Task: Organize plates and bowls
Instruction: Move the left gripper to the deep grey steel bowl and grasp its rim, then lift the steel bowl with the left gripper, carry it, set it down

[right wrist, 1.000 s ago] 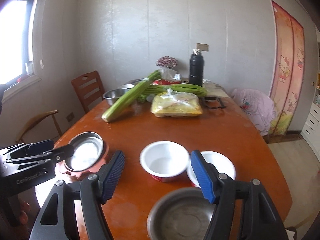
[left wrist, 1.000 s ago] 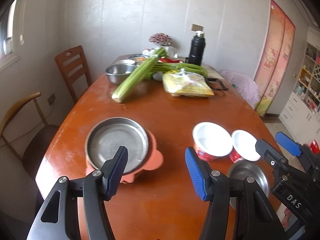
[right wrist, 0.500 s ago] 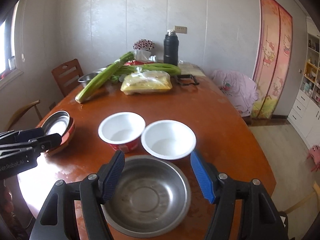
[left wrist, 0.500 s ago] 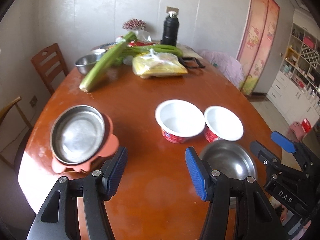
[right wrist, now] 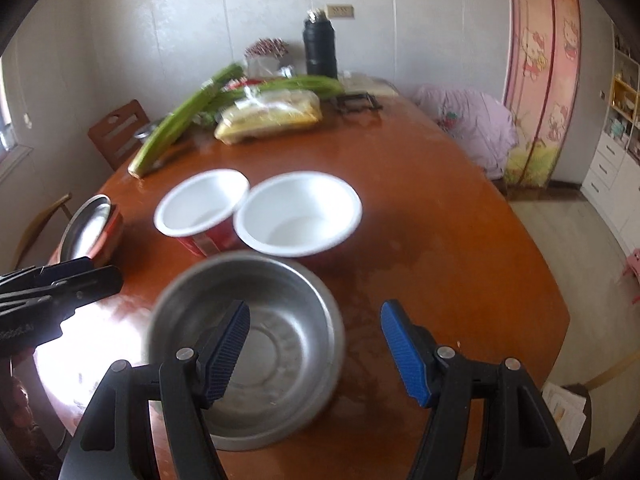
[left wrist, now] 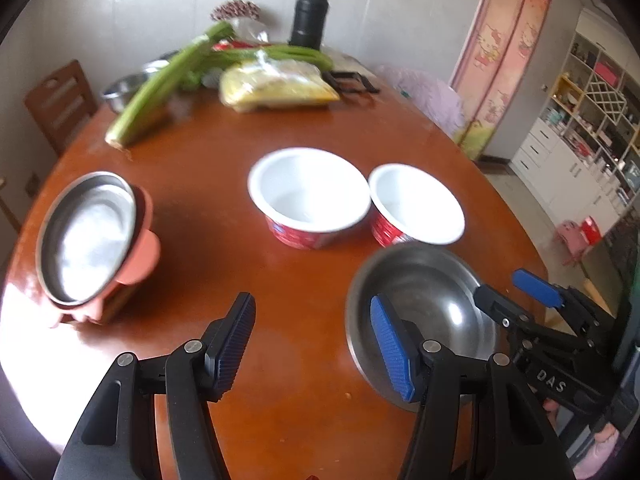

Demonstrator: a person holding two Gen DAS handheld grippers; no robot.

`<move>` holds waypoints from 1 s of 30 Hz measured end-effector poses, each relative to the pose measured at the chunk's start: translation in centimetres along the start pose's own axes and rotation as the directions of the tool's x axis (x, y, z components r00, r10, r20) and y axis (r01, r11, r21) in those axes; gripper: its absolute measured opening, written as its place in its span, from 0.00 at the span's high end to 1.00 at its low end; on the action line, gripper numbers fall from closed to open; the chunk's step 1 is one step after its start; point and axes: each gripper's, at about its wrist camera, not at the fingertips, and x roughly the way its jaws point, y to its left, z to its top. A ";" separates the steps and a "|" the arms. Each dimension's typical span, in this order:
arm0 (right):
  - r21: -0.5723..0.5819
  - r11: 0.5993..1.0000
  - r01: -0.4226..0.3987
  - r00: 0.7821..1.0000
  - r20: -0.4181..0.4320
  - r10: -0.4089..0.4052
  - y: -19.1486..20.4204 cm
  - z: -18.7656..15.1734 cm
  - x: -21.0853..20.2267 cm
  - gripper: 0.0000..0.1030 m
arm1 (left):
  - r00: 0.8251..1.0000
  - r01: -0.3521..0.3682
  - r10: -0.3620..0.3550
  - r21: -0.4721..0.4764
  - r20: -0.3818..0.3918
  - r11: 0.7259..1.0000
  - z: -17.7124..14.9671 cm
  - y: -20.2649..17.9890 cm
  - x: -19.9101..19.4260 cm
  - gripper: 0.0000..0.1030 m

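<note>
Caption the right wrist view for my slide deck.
Open right hand-held gripper above a steel bowl, two white bowls behind.

we look down steeply over each gripper, close above the table (left wrist: 304, 320); both views share the steel bowl (right wrist: 280, 344).

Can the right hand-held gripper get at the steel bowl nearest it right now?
Probably yes: the right hand-held gripper is open and empty, already straddling the steel bowl rim on its right side, with nothing in between.
</note>
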 end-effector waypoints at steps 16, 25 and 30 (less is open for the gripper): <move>-0.029 1.000 0.000 0.999 -0.047 -0.001 -0.1 -1.2 2.6 0.37 | 0.996 0.031 -0.028 0.031 -0.090 0.999 -0.4 -2.2 5.2 0.40; -0.049 0.999 -0.010 0.998 -0.056 0.007 0.1 -1.3 3.6 0.50 | 0.995 0.017 -0.011 0.067 -0.095 0.998 -0.4 -3.5 6.3 0.40; -0.069 0.997 -0.045 0.997 -0.063 0.041 0.3 -1.3 3.9 0.62 | 0.992 0.051 -0.043 0.064 -0.122 0.997 -0.4 -4.2 6.7 0.50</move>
